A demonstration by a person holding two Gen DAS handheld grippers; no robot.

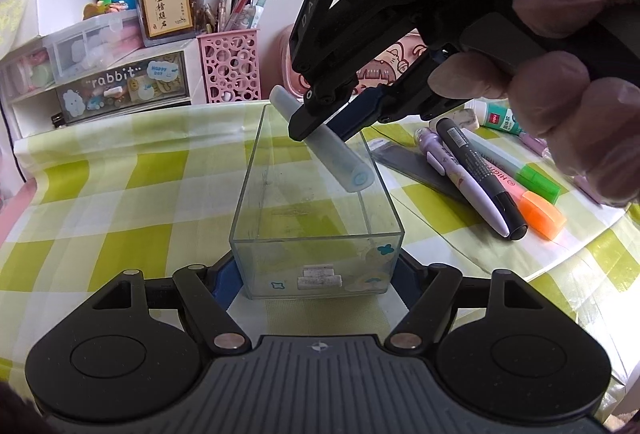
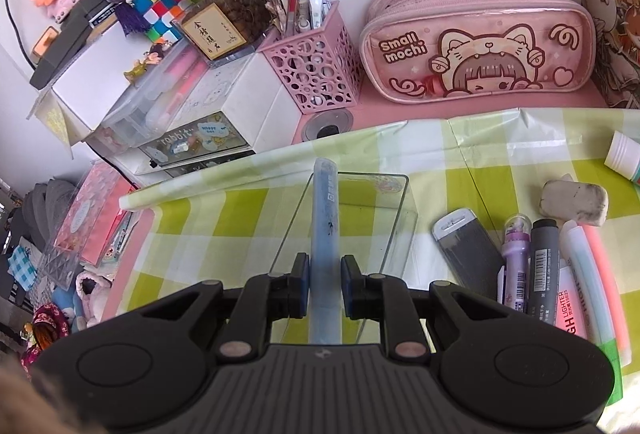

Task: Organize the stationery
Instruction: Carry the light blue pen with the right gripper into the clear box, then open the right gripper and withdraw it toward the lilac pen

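clear plastic box (image 1: 316, 234) sits on the green-and-white checked tablecloth (image 1: 120, 202), its near end clamped between the pads of the left gripper (image 1: 316, 280). above its open top the right gripper (image 2: 325, 288), gripped by a gloved hand (image 1: 568, 82), has its jaws closed on a pale blue pen (image 2: 325, 234) that slants down over the box. more pens and highlighters (image 1: 516, 174), a grey eraser (image 2: 574, 203) and a glue stick (image 1: 500, 116) lie on the cloth just beside the box, with a pink pencil case (image 2: 476, 38) behind.
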